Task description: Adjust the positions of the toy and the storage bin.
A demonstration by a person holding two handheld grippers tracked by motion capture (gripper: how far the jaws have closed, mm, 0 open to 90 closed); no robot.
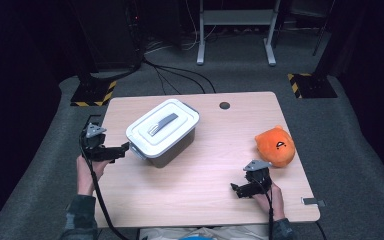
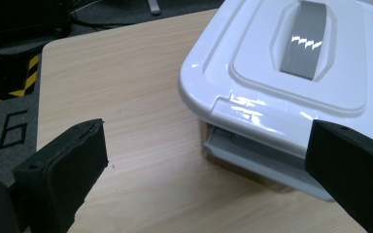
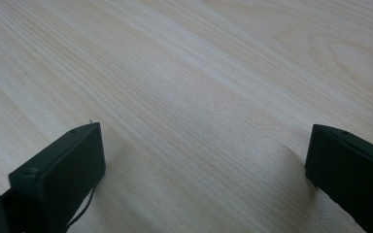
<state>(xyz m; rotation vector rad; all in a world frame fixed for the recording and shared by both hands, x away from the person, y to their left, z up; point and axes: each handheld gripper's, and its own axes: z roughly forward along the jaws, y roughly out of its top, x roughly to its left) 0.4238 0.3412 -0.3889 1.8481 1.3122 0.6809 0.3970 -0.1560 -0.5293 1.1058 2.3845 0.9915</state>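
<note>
The table [image 1: 195, 175] holds a storage box [image 1: 163, 132] at its left, white lid [image 2: 291, 63] on and the grey latch [image 2: 252, 150] apparently not yet opened. An orange plush toy [image 1: 276, 145] sits well apart at the right. The left gripper [image 1: 122, 150], jaws wide, points at the box's near end; the right gripper [image 1: 236, 190] rests wide open on bare wood. Nothing looks started.

- Your left gripper [image 1: 125, 148] sits jaws spread, right up against the lidded box [image 1: 163, 131]; that box blocks the way straight ahead
- Bare table [image 1: 200, 170] runs wide between box and your right gripper [image 1: 236, 188], so passage there is free
- The orange plush [image 1: 276, 145] stands just beyond your right hand
- Your right jaws gape over plain wood
</note>
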